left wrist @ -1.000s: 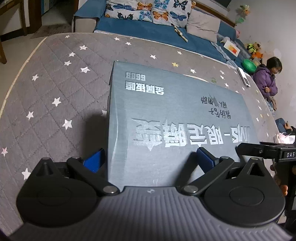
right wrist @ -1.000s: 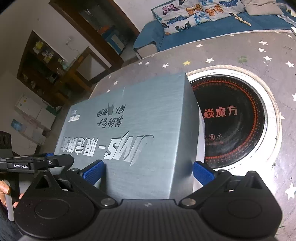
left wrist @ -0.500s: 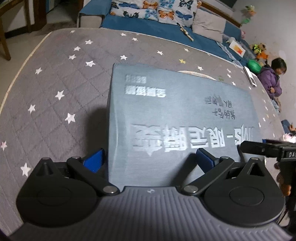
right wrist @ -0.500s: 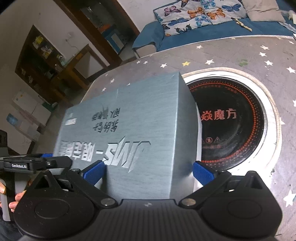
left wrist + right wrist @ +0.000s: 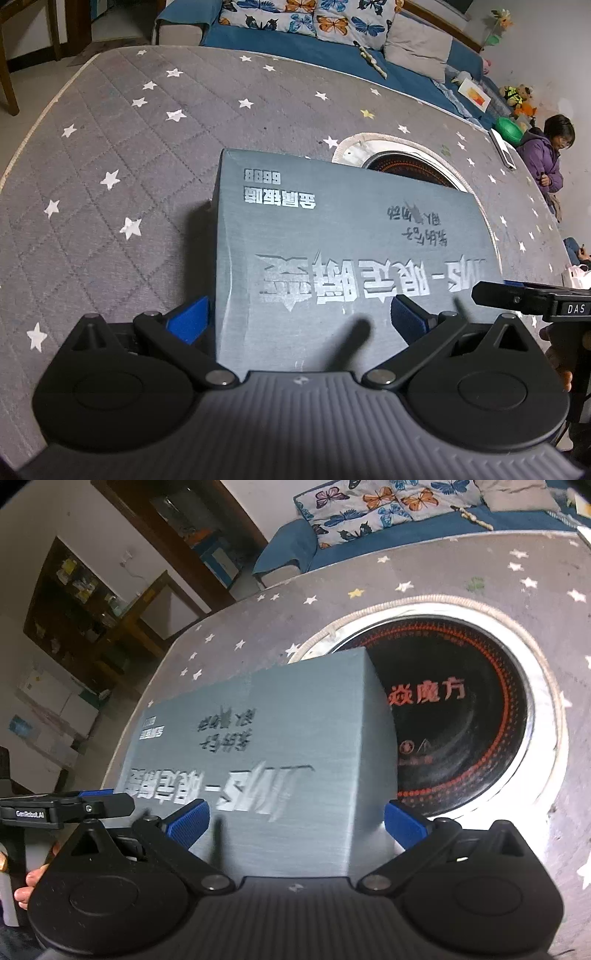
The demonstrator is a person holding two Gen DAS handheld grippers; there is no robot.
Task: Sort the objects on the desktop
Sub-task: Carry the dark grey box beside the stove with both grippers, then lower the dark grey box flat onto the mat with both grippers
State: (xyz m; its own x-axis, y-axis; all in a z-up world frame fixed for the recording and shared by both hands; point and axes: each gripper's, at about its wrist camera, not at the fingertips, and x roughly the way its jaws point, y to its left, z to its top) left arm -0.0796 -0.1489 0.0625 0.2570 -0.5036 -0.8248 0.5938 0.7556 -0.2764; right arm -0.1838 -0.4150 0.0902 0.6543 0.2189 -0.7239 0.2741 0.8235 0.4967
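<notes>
Handling a big grey box (image 5: 343, 254), sitting dead ahead of both grippers on the star-print desk (image 5: 110, 206), far end overhanging the round cooktop (image 5: 461, 720). Looks like rigid cardboard, smooth-faced, probably slippery; too broad for one gripper. Left gripper (image 5: 299, 317) is gaping wide, straddling the near-left corner. Right gripper (image 5: 295, 819) is equally wide, straddling the near-right corner. Can't tell if pads are touching.
</notes>
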